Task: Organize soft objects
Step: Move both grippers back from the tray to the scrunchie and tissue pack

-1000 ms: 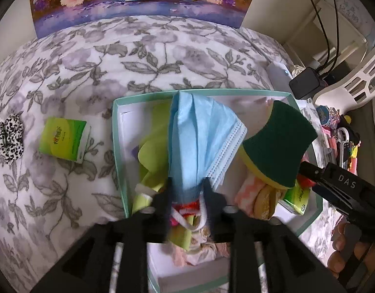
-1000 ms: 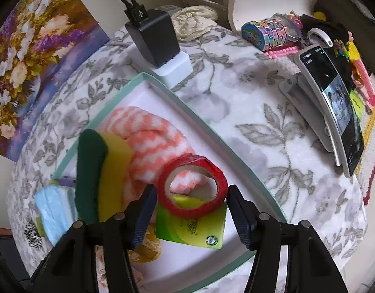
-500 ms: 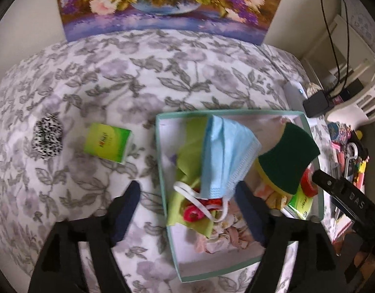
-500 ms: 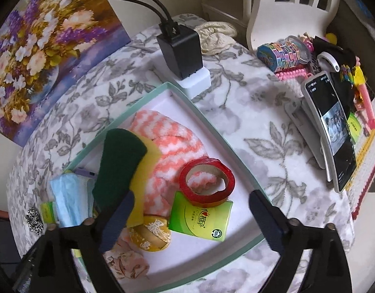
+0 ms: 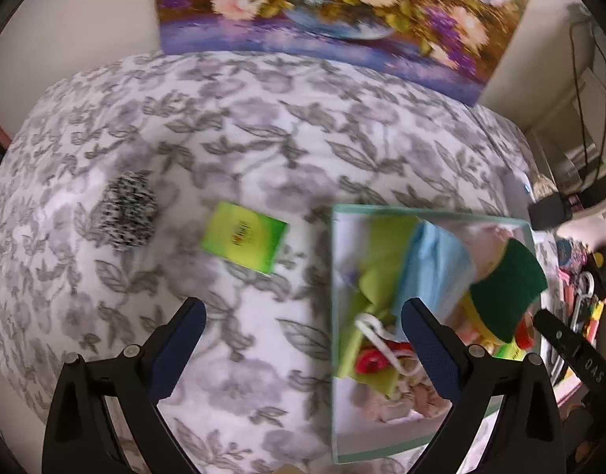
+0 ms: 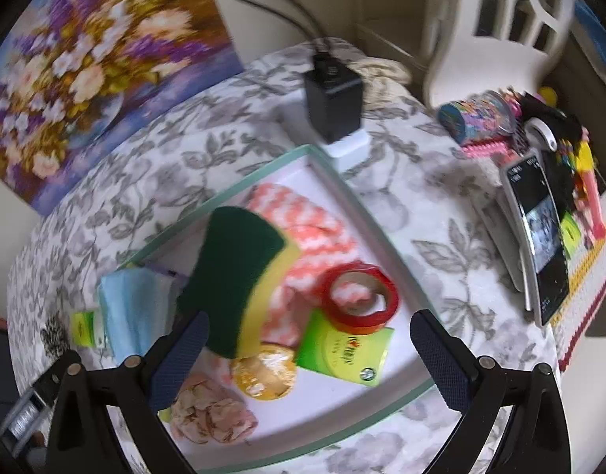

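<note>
A tabletop covered in grey-and-white floral cloth (image 5: 263, 126) carries, from left to right, a black-and-white speckled fabric scrunchie (image 5: 129, 213), a green tissue packet (image 5: 243, 237) and a shallow white tray with a mint-green rim (image 5: 332, 276). In the tray lie a pale blue face mask (image 5: 433, 264), a green-and-yellow sponge (image 6: 239, 276) and a red tape roll (image 6: 358, 296). A flower painting (image 5: 342, 8) leans at the far edge. The left hand-held gripper (image 5: 303, 339) points steeply down, its jaws opening wide with nothing between them; the right hand-held gripper (image 6: 307, 347) hangs over the tray, spread wide and empty.
</note>
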`<state>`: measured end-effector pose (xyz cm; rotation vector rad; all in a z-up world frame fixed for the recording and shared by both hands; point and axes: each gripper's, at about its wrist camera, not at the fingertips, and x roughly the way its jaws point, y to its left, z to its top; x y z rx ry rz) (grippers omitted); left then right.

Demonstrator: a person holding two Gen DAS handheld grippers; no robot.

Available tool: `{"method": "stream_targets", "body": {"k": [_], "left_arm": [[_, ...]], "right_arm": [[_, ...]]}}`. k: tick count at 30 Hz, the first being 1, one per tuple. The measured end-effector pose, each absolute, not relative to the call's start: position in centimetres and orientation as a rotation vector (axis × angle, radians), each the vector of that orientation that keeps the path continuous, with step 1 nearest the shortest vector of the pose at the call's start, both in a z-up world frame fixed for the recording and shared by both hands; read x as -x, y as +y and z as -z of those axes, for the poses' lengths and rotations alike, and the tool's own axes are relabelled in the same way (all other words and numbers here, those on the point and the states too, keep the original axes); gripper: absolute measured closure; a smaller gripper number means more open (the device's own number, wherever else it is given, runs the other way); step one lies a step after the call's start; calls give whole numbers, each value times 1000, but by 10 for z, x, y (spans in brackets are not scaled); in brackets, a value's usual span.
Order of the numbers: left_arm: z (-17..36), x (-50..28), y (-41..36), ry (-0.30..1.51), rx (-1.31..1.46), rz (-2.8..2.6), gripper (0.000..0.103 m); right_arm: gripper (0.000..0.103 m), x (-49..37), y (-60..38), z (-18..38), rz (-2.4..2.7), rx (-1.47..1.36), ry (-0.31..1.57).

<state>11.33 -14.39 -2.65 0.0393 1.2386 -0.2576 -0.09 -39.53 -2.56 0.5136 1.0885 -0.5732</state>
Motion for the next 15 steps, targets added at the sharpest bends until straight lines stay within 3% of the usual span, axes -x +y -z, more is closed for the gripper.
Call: {"method": "stream_targets", "body": {"k": [15], "left_arm": [[4,-136,-62,1166,57,77,4]], "right_arm": [[0,-39,-319,15,459,-325,1103]]}}
